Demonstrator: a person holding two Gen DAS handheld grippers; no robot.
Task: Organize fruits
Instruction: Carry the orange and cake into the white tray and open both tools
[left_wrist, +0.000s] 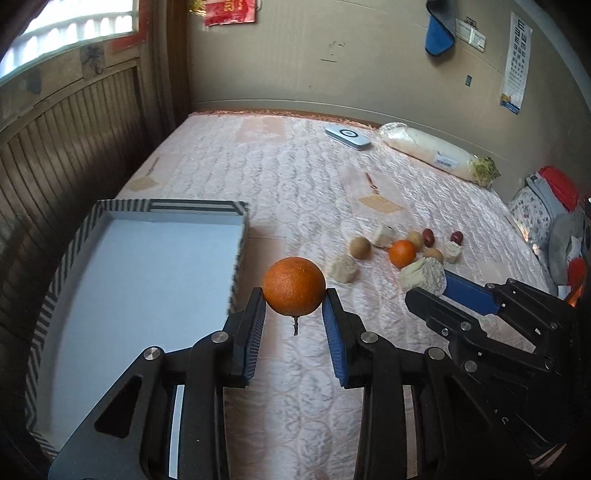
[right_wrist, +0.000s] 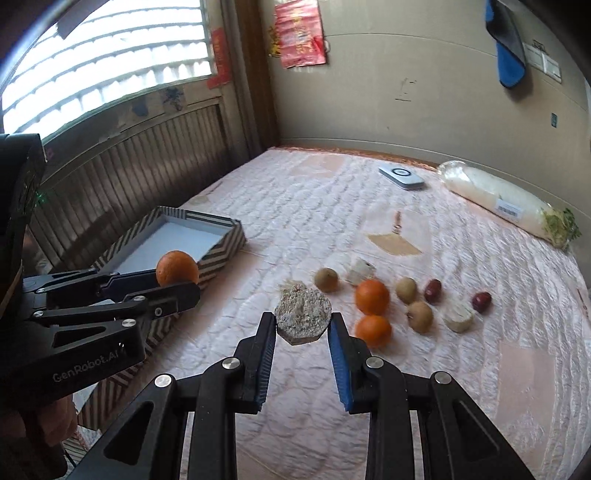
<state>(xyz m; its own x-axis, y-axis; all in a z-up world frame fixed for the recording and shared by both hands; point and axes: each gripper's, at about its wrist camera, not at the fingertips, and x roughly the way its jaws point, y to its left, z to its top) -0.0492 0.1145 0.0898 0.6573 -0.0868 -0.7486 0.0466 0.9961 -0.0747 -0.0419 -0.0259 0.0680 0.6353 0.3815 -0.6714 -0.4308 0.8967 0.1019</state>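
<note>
Left gripper (left_wrist: 294, 301) clamps orange (left_wrist: 294, 286), right gripper (right_wrist: 303, 325) clamps pale chunk (right_wrist: 303, 319). Carry the orange level toward striped box (left_wrist: 122, 280) at nine o'clock, clearing its rim before release.

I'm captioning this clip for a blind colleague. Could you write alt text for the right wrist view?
The right gripper holds a pale, crumbly chunk above a quilted pink mattress. At left, the left gripper holds an orange by a striped box. Loose oranges, brown fruits and red dates lie at right.
</note>
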